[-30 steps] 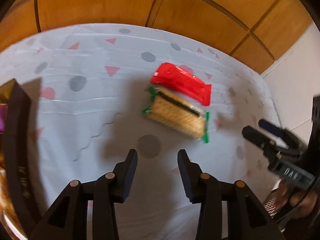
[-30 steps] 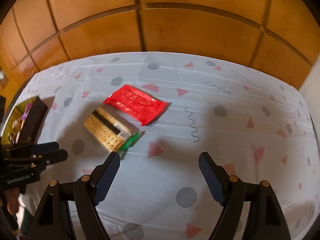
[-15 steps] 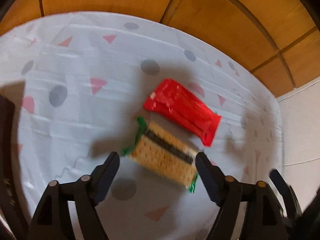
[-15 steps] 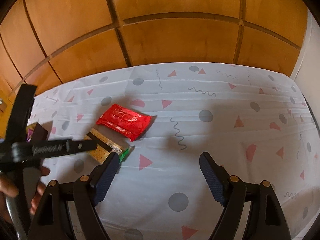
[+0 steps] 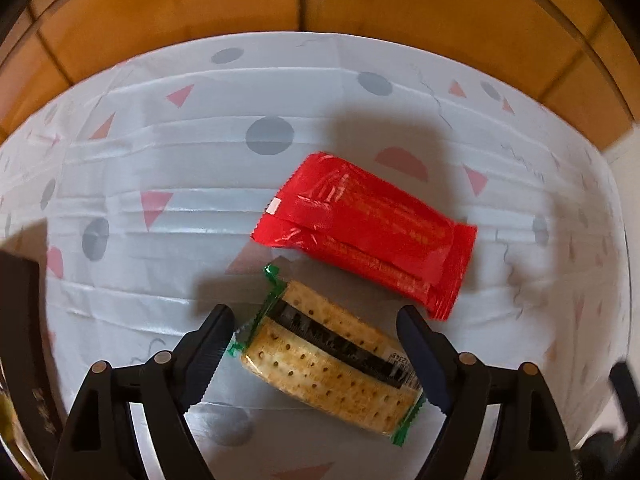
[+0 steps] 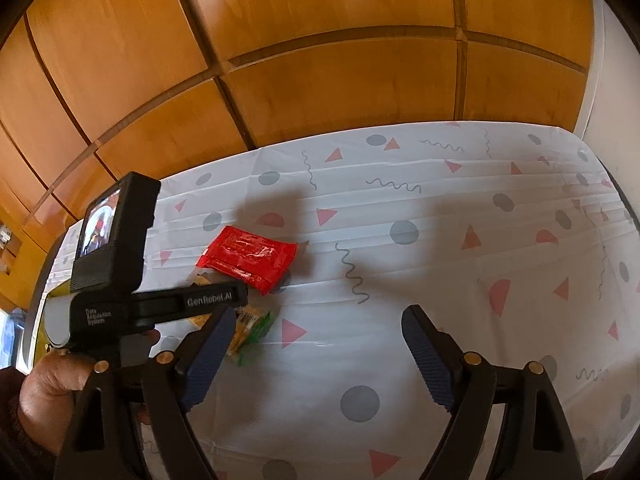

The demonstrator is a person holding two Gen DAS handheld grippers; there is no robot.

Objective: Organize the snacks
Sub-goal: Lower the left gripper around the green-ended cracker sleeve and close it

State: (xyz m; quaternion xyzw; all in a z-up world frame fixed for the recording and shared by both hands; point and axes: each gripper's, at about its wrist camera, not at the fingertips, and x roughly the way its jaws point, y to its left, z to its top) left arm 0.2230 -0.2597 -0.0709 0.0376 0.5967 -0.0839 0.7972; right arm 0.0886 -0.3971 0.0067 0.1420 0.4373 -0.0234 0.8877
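A clear cracker pack with green ends (image 5: pixel 332 364) lies on the patterned cloth, between the open fingers of my left gripper (image 5: pixel 316 356), which straddles it without closing. A red snack packet (image 5: pixel 368 228) lies just beyond it, touching or nearly so. In the right wrist view the red packet (image 6: pixel 250 258) is at centre left and the cracker pack (image 6: pixel 250 326) is partly hidden behind the left gripper's body (image 6: pixel 160 304). My right gripper (image 6: pixel 316 356) is open and empty over bare cloth.
A white tablecloth (image 6: pixel 440 260) with grey dots and pink triangles covers the table. Wooden panelled wall (image 6: pixel 320 60) stands behind it. A dark box edge (image 5: pixel 20 340) with colourful contents shows at the far left. A white wall borders the right side.
My left gripper has opened wide and moved forward and down until its fingers straddle the cracker pack. My right gripper has tilted up and stays open.
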